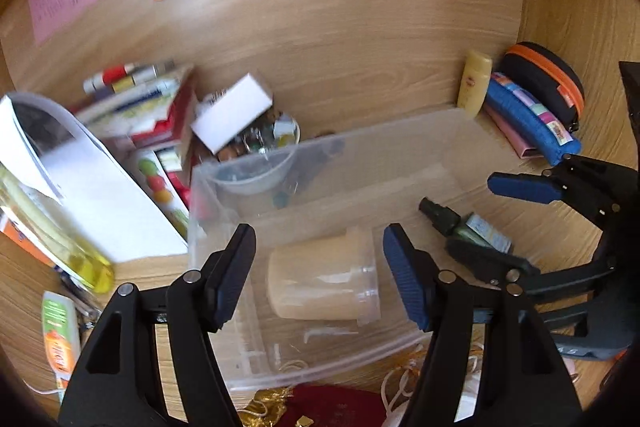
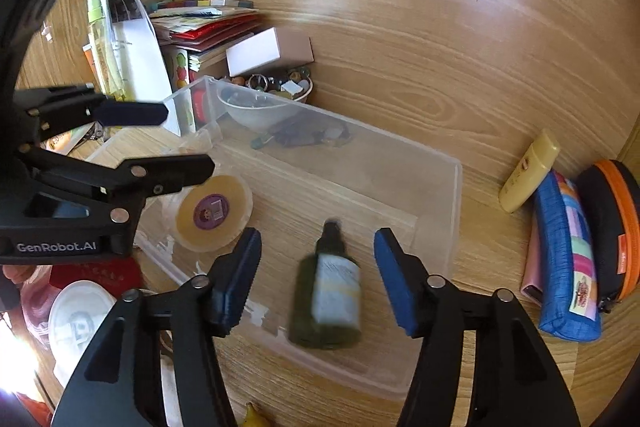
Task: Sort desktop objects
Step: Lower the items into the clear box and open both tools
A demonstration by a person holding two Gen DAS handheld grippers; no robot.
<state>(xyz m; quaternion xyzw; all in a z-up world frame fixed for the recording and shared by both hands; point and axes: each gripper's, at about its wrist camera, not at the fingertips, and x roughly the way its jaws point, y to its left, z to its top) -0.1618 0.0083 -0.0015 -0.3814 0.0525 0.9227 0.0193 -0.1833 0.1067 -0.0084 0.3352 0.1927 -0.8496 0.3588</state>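
With both the left claw [image 1: 320,275] and right claw [image 2: 318,277] spread wide and empty, the bottle [image 2: 330,297] lying in the bin [image 2: 454,211] between the right claw's fingers is judged light, rigid, slippery, best gripped across its body.

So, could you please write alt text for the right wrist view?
The open right gripper hangs over a clear bin on a wooden desk, a green spray bottle lying in the bin between its fingers. The open left gripper hangs above a beige jar.
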